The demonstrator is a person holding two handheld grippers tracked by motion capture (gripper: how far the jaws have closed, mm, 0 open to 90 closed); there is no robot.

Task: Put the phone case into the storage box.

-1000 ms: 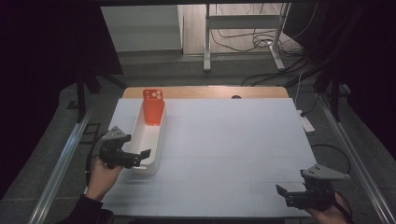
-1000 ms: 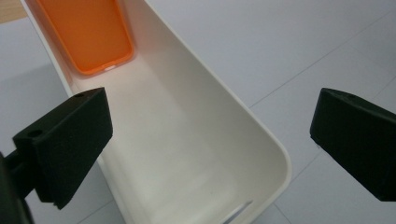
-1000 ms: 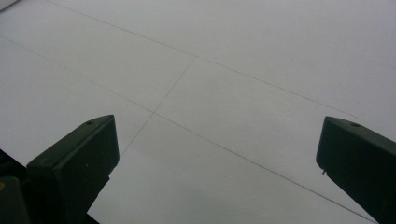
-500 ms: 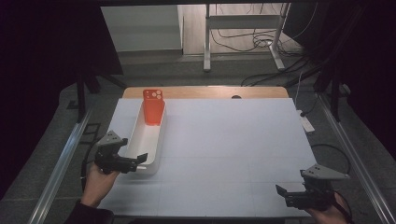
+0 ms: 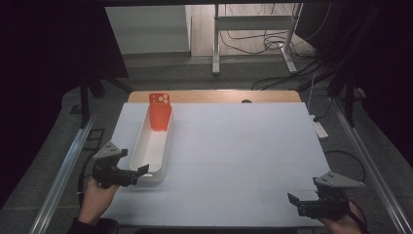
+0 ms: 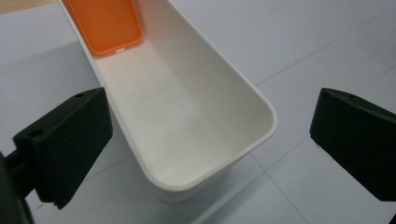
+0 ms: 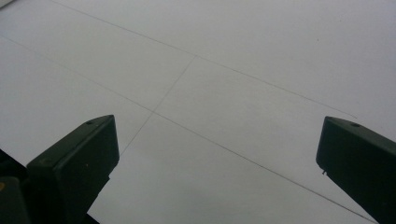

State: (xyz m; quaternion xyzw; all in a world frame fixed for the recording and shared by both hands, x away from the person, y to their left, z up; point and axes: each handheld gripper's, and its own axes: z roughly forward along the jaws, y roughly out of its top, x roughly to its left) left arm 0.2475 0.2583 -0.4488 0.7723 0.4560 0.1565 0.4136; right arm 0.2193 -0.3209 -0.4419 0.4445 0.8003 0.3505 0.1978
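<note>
Dark room, grey carpet, cables behind white-topped table

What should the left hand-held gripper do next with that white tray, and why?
Probably ease forward and close on the white tray's near end. The left hand-held gripper is open, its jaws stand either side of that end without touching, and the orange phone case leans at the far end.

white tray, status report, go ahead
Left gripper open at the near end of the white tray, not touching. Right gripper open over bare table. Orange phone case leans in tray's far end.
</note>
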